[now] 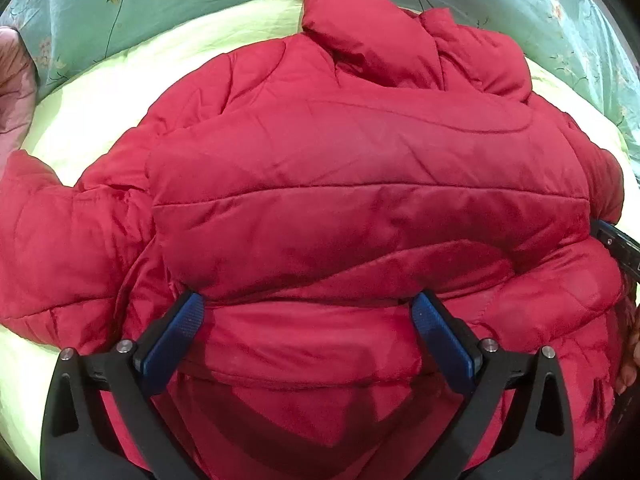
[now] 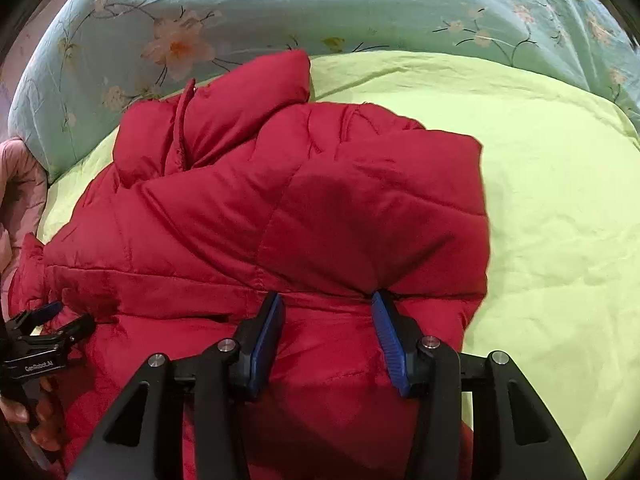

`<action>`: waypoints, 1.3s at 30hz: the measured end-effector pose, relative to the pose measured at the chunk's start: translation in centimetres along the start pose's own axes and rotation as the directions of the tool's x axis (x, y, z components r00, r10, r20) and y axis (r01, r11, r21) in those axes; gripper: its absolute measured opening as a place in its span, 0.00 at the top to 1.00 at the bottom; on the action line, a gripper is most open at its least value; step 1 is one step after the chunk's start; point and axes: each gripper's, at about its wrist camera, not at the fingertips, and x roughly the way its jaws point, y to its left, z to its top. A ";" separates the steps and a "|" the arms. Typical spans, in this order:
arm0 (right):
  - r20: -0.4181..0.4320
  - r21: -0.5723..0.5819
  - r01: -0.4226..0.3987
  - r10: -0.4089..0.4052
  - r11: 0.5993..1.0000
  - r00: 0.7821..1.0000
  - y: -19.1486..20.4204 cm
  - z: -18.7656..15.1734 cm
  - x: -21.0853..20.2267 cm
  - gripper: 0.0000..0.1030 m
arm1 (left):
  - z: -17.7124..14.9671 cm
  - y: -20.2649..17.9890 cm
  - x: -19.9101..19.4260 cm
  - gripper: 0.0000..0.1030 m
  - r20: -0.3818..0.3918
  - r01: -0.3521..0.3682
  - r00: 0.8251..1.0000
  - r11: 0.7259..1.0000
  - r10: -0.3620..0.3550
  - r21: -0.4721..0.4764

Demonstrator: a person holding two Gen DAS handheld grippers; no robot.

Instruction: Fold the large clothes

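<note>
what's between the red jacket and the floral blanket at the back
A strip of bare green sheet separates the jacket from the floral blanket, clearest in the right wrist view.

- Left gripper [image 1: 306, 306]: black angular frame with triangular cut-outs; blue ribbed pads [image 1: 180, 330] on both fingers; round silver screws at the pivots.
- Right gripper [image 2: 328, 304]: same black frame, blue pads [image 2: 266, 336], silver screws.
- In the right wrist view the left gripper's body carried white lettering, "GenRobot.AI".
- Bare skin of left hand [image 2: 38, 420] showed below it.

Green sheet [image 2: 540, 180]; floral quilt [image 2: 320, 8]; pink garment [image 1: 16, 80]
</note>
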 end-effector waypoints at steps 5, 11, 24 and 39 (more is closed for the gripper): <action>0.001 0.001 -0.012 0.012 1.000 1.000 -0.1 -0.1 -0.1 0.52 | -0.2 0.4 -0.9 0.00 0.017 0.026 1.000 1.000 -0.026 -0.009; 0.075 0.055 -0.082 0.078 0.995 0.994 0.1 -0.7 -3.8 0.50 | -2.3 3.0 -5.2 0.00 0.069 0.120 0.991 0.992 -0.117 -0.041; 0.137 -0.069 -0.236 0.244 0.969 0.960 6.2 -2.2 -8.9 0.50 | -9.1 24.0 -9.7 0.00 0.166 0.054 0.985 0.826 0.048 -0.561; 0.101 -0.137 -0.296 0.310 0.945 0.945 8.9 -4.1 -9.7 0.50 | -11.6 39.7 -4.5 0.00 0.141 0.079 0.986 0.513 0.083 -0.855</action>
